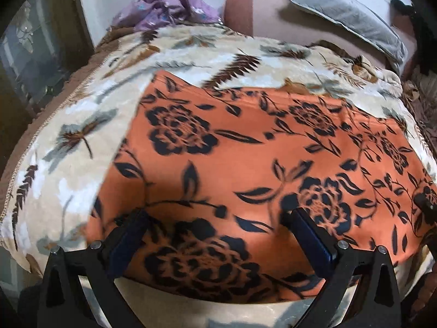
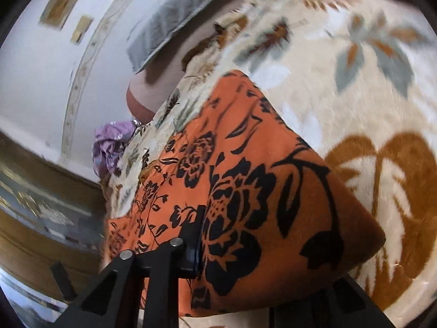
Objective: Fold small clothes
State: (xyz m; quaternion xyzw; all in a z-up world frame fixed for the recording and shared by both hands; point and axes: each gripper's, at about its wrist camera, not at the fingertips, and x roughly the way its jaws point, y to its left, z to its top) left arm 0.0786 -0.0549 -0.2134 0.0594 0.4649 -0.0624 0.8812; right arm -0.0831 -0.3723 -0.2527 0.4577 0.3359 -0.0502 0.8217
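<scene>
1. Orange cloth with black flower print lies spread on a cream blanket with leaf pattern that covers a bed.
2. Left tongs: fingers stand wide apart over the near edge of the cloth, one blue-padded finger on each side of a large printed flower. Nothing is pinched between them; whether the tips touch the fabric cannot be told.
3. Right tongs: in the right wrist view only one finger shows, lying against a raised fold of the orange cloth; the other is hidden behind the fabric. The cloth rises over the tongs at that spot, and the jaws look nearly together, clamped on its edge.
4. Right wrist view is tilted and blurred.
5. Purple crumpled garment sits at the far end of the blanket, well apart from the orange cloth.
6. Grey pillow lies at the far right, leaning on a brown bolster.
7. White wall with two framed pictures stands behind the bed.
</scene>
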